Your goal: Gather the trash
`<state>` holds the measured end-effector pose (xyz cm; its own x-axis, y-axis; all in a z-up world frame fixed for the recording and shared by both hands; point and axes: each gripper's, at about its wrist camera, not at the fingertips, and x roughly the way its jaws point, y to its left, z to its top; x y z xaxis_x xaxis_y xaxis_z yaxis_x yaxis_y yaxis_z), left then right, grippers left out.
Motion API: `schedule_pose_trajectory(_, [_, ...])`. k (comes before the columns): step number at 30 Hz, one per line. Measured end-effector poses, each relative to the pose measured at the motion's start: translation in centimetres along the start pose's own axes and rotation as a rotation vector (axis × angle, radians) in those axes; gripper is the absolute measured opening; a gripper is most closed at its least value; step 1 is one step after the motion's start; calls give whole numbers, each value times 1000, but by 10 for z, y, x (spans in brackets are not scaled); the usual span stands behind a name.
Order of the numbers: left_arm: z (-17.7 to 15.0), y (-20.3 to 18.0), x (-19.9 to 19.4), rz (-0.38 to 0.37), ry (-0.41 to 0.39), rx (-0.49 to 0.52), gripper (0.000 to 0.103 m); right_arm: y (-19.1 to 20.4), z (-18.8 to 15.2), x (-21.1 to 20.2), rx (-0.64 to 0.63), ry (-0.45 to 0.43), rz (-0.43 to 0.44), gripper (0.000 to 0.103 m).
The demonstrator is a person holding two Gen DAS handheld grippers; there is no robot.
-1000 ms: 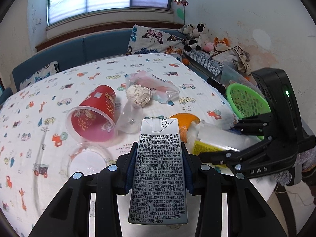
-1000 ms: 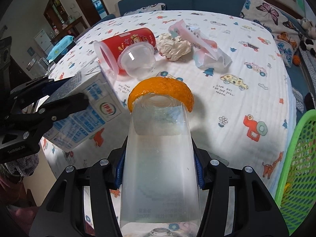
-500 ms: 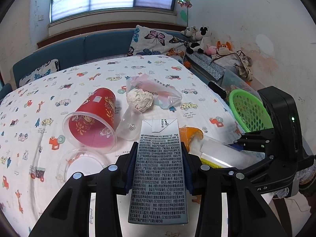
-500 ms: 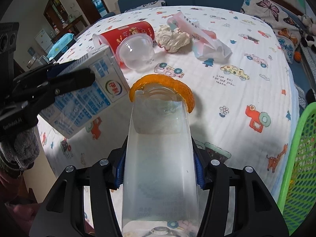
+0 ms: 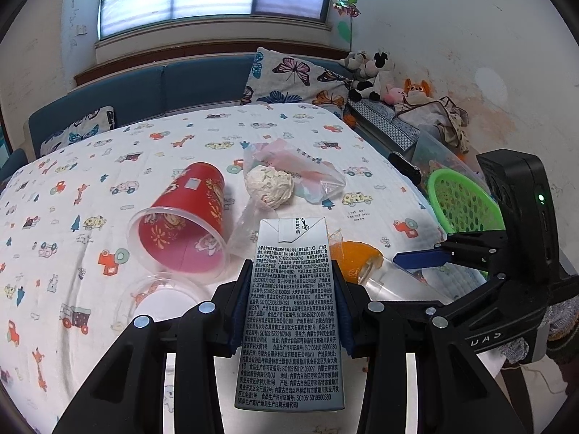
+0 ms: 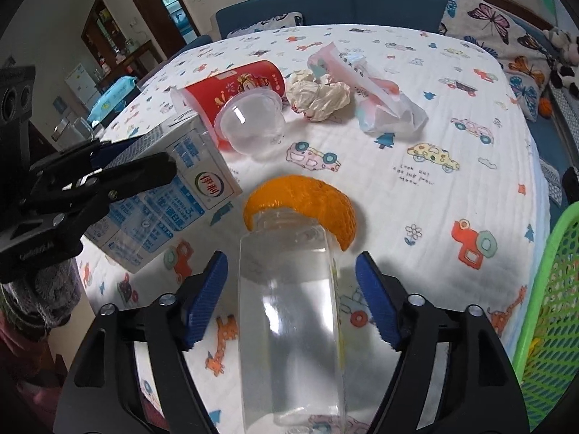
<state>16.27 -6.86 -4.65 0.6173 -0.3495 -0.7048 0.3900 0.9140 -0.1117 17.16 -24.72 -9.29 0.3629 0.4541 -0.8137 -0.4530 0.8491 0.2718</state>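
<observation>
Two pieces of trash were in hand at once. The left gripper (image 5: 291, 311) was clenched on a grey rectangular milk carton (image 5: 290, 311), its blue pads pressed flat against both sides and the carton held off the cloth. The right gripper (image 6: 291, 298) had just been opening: its blue pads (image 6: 206, 298) stood clear on either side of a clear plastic bottle (image 6: 291, 311), which lay between them, neck pointing away, no longer squeezed. Whether the bottle rested on the table or on the gripper frame could not be told.

The step looked like a letting-go of the bottle near the table's edge, with the carton waiting its turn. A green perforated plastic basket (image 6: 553, 307) stood just beside the table at the right; its visible part showed nothing inside. The next move probably called for carrying each piece over that rim and dropping it in, which for the bottle would need a fresh grip.

Several things lay on the cartoon-print tablecloth (image 6: 452, 115): a curl of orange peel (image 6: 307, 195) touching the bottle's mouth, a red paper cup (image 5: 184, 220) on its side and empty, a small clear plastic cup (image 6: 251, 123) against it, a crumpled paper ball (image 5: 269, 186) and a pink-printed plastic wrapper (image 5: 300, 170).
</observation>
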Motion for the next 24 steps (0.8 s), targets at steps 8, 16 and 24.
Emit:
schedule_pose_trajectory(8, [-1,10,-9,17,-16,-17,39,-7,23,16,72,27,27,81])
schedule_pose_trajectory(16, [-3,16,-11,24,-14,-23,39,-24,31,28,177,54,80,82])
schedule_pose_trajectory(24, [-4,19,-12,27,-16,-26,39,-32,32,27,205,54,103,58])
